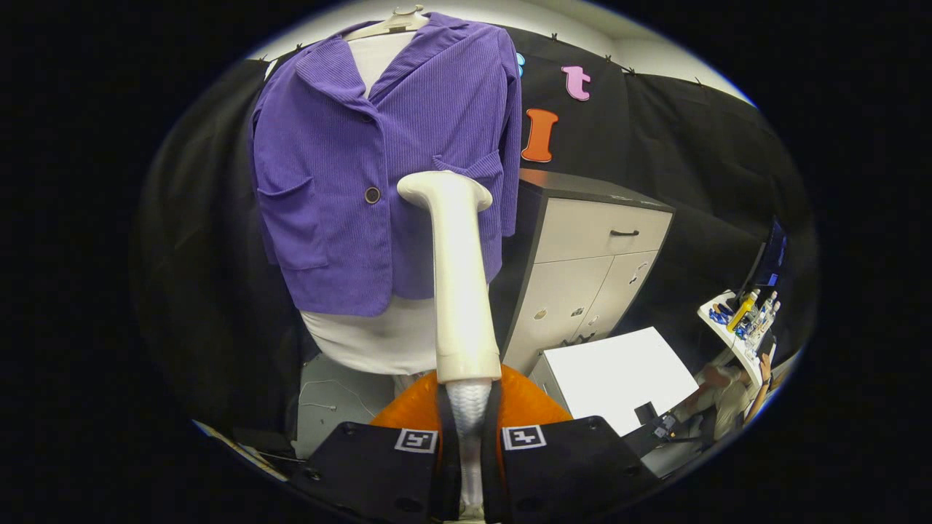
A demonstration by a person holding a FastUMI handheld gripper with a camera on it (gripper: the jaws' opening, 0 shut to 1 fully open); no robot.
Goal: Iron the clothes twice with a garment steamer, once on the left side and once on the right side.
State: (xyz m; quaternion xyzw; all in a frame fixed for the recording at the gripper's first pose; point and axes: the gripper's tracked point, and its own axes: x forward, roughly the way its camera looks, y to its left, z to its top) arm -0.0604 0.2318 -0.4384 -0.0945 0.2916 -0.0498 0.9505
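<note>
The gripper [470, 429] is clamped on the steamer [457, 276]. The steamer rises ahead of the fingers, its head just before the jacket [342, 182].

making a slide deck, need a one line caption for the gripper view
Gripper shut on the garment steamer, its head raised in front of a purple jacket hung beside a cabinet.
</note>
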